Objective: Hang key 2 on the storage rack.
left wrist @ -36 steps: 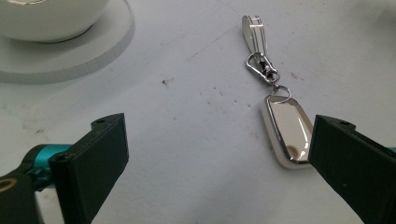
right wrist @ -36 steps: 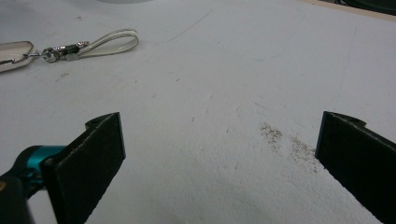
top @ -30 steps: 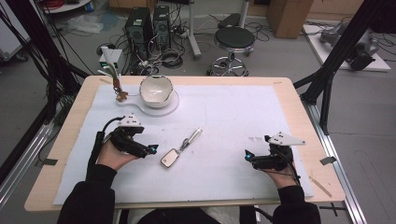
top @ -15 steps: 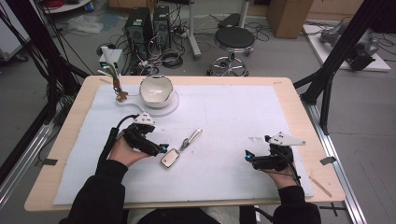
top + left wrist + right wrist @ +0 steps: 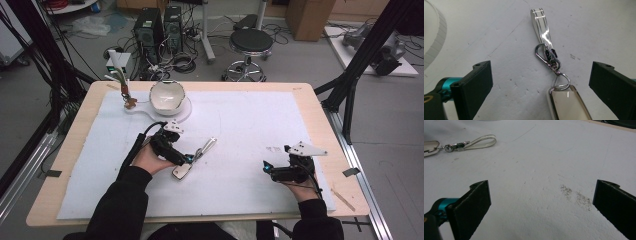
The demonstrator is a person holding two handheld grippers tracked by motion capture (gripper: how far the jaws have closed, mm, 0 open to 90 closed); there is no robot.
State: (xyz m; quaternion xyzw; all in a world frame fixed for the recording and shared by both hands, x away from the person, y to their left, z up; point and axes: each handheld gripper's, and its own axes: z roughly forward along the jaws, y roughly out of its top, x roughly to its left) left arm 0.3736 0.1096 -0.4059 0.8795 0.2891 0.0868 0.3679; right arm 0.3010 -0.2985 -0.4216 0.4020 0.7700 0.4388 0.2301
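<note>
Left gripper (image 5: 187, 159) has its jaws wide, straddling the key fob (image 5: 567, 105) and its strap (image 5: 541, 27) lying flat on the counter (image 5: 260, 125). Right gripper (image 5: 267, 168) jaws are wide too, over bare mat. The white bowl (image 5: 167, 96) at the far left sits on a plate (image 5: 182, 111); can't tell what's in it.

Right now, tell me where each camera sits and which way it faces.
High view: above the person's side, facing forward and down on the table; forearms, left claw, right claw.
Left gripper view: on the left claw, facing down at the keychain; open black jaws.
Right gripper view: on the right claw, facing low across the white mat; open jaws.
Shared: the keychain.
</note>
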